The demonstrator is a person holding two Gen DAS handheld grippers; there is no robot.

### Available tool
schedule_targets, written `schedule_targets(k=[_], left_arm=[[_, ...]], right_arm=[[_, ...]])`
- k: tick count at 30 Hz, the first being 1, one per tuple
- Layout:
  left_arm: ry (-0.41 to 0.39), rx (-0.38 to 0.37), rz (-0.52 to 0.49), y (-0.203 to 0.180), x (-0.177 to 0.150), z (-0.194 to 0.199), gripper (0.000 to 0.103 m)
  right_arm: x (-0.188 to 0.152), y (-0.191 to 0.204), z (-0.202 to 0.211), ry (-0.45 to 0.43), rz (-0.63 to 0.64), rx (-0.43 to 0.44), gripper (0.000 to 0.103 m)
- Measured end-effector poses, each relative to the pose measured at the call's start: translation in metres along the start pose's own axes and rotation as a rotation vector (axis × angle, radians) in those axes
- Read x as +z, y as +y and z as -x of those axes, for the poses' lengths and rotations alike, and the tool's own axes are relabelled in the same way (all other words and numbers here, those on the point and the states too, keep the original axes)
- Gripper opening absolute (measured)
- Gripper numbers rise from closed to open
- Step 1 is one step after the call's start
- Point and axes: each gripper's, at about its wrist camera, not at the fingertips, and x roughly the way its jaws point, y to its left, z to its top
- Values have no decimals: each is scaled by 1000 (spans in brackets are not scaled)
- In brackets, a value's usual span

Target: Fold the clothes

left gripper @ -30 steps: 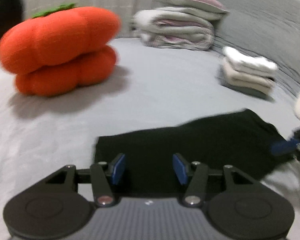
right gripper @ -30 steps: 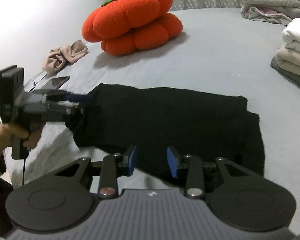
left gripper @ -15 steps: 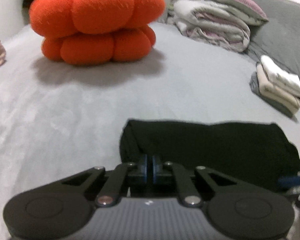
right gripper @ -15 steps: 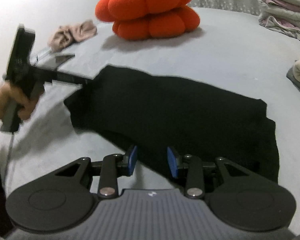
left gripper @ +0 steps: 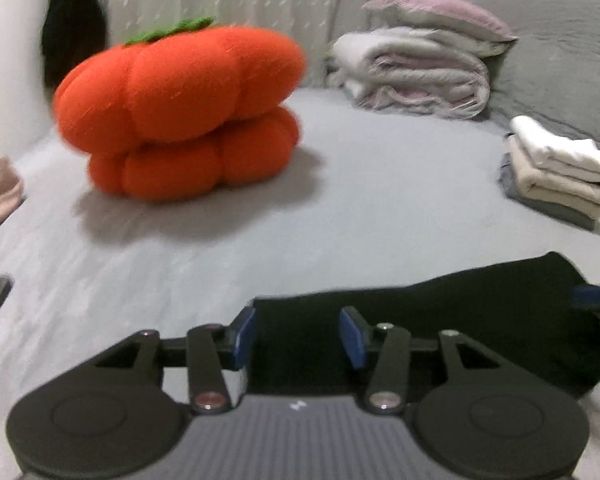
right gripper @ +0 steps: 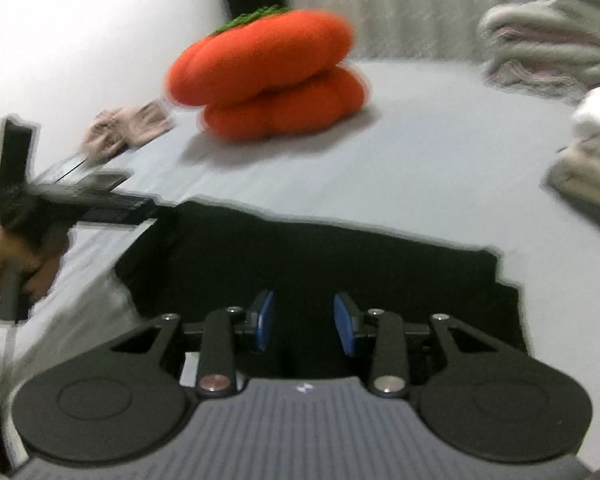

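1. A folded black garment (right gripper: 320, 264) lies flat on a grey bedsheet (left gripper: 380, 208), its far edge running straight across, with bare sheet beyond it up to an orange pumpkin cushion (left gripper: 180, 120).
2. A stack of folded clothes (left gripper: 560, 172) sits well apart at the right.
3. The left gripper (left gripper: 298, 334) hovers at the garment's left corner, jaws spread and empty.
4. The right gripper (right gripper: 303, 322) hangs low over the near edge, likewise parted.
5. A hand (right gripper: 16, 268) holds the left gripper's handle at the frame's left side.
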Motion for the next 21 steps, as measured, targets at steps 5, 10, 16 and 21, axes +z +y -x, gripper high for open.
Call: schedule_targets(k=[5, 10, 16, 21], left_arm=[[-68, -70, -130, -41, -6, -17, 67], [-52, -25, -223, -48, -23, -39, 77], [-33, -43, -103, -6, -32, -35, 86], [-21, -26, -129, 10, -36, -21, 88]], right_arm=[[4, 7, -26, -83, 33, -171, 38], [-12, -3, -46, -73, 64, -250, 38], [-17, -31, -32, -92, -4, -229, 43], [-22, -49, -15, -75, -7, -211, 43]])
